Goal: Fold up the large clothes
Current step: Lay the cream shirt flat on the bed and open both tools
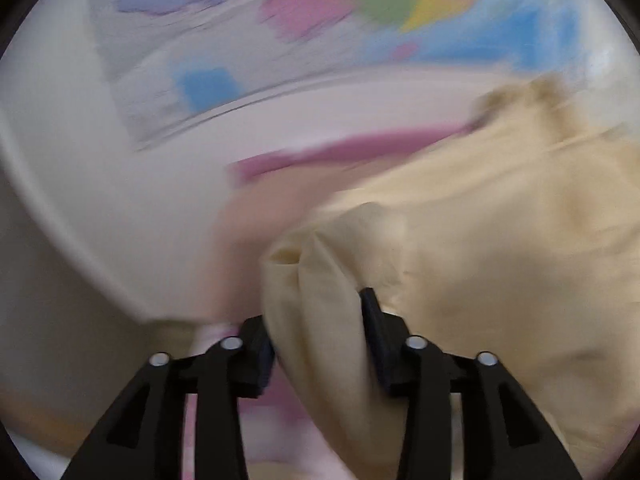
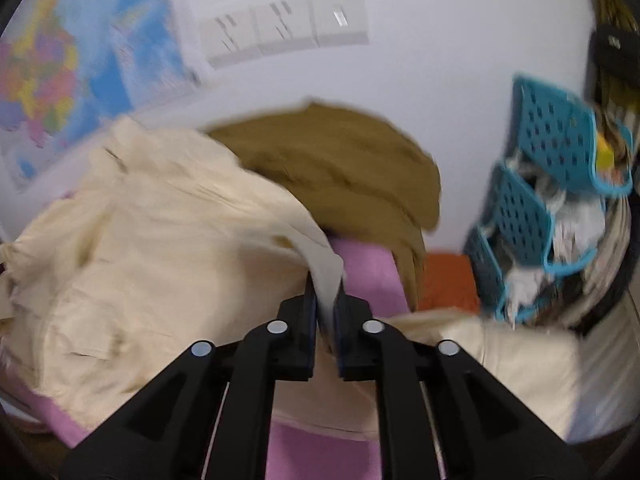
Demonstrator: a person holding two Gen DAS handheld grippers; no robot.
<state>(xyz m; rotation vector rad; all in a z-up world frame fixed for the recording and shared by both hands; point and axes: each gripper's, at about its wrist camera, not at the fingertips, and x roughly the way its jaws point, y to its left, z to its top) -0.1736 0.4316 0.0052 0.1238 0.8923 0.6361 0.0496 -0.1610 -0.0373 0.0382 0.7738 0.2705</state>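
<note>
A large cream garment point(image 1: 480, 240) lies crumpled on a pink surface point(image 1: 340, 152). In the left wrist view my left gripper point(image 1: 312, 310) has a thick bunch of the cream cloth filling the gap between its fingers, and both pads press on it. In the right wrist view the same cream garment point(image 2: 160, 240) is heaped to the left. My right gripper point(image 2: 325, 284) is nearly closed on a thin fold at its edge. The pink surface point(image 2: 368, 276) shows just beyond the fingertips. Both views are blurred.
A brown garment point(image 2: 340, 168) is piled behind the cream one against the white wall. Stacked blue baskets point(image 2: 552, 184) stand at the right, with an orange item point(image 2: 448, 284) beside them. A colourful map point(image 1: 360, 0) hangs on the wall, and wall sockets point(image 2: 288, 28) sit higher up.
</note>
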